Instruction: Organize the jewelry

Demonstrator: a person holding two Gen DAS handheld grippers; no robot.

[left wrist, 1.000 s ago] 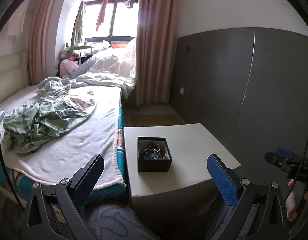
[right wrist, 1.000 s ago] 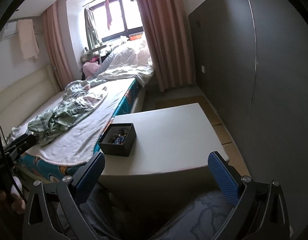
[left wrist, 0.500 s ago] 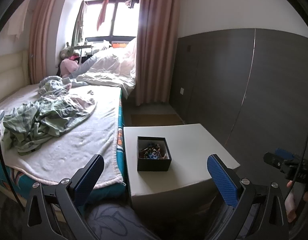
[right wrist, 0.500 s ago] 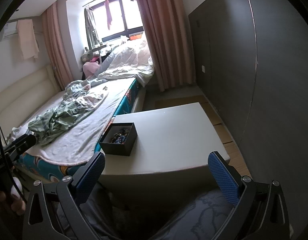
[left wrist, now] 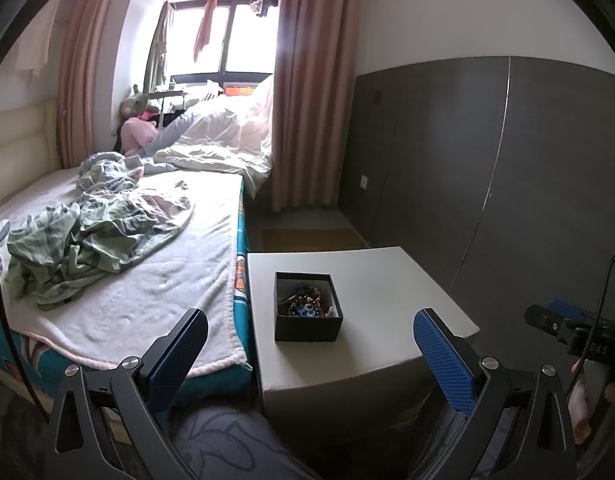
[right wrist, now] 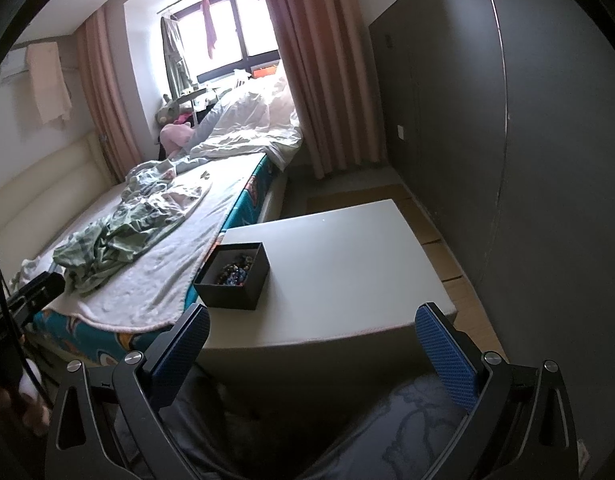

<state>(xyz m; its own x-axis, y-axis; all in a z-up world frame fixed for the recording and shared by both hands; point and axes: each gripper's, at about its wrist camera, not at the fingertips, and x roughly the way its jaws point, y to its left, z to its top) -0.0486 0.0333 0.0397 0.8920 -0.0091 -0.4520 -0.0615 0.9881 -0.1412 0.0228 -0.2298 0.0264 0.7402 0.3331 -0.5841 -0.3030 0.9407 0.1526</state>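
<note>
A bedroom seen from two handheld tools pointed at a low white tabletop that stands against the side of a bed. A small black open box sits on the tabletop toward the edge nearest the bed, closer to the near corner than the far one. Inside it lies the jewelry, a tangled heap of beaded strands with blue, brown and pale beads; single pieces are too small to tell apart, and the box shows no dividers. No jewelry is visible on the rest of the tabletop or on the bed, where only a rumpled green sheet and a white blanket lie. As for progress, all the jewelry that can be seen is gathered in the box, which fits either a pile waiting to be sorted out or pieces collected there and put away; the pictures do not settle which. The left tool hovers short of the tabletop's near edge, its blue-padded fingers spread wide apart and holding nothing. The right tool hovers likewise, fingers wide apart and empty, with the box ahead toward its left finger. Below both tools the person's dark patterned trousers show.
</note>
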